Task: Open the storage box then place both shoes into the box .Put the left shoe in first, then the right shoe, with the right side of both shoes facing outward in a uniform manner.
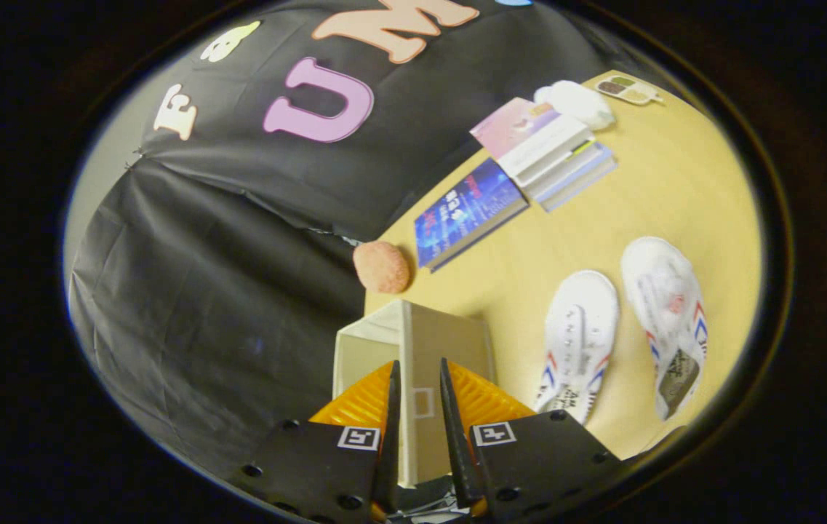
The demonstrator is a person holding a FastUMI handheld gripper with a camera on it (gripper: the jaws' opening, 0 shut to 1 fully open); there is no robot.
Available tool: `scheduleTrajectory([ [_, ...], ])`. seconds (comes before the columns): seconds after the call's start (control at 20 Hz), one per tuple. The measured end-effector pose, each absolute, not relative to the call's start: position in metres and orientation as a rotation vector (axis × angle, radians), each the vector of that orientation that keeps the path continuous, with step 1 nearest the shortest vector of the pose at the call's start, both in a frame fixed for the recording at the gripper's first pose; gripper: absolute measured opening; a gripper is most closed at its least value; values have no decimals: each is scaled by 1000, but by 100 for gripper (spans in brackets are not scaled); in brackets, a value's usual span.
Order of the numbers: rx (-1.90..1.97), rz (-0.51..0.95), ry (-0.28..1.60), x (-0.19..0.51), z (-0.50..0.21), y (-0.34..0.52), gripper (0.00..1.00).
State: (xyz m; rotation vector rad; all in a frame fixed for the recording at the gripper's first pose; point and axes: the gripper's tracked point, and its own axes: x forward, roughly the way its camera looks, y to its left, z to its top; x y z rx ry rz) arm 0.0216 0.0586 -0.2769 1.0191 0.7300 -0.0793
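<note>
Fingers (452, 407) are narrowly parted around the storage box (449, 342) lid edge (apparently gripped); it should be lifted steadily.

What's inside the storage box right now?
The storage box sits between the gripper fingers; its inside is hidden from this angle. Both shoes lie outside on the table.

Jaws pinch the storage box (413, 349) lid; 2 shoes (577, 342) beside it.
</note>
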Motion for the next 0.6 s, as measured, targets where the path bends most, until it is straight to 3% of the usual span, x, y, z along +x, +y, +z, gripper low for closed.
scheduleTrajectory([
  [0.35,1068,-207,821,-33,-339,35,32],
  [0.6,981,-296,935,-66,-383,26,44],
])
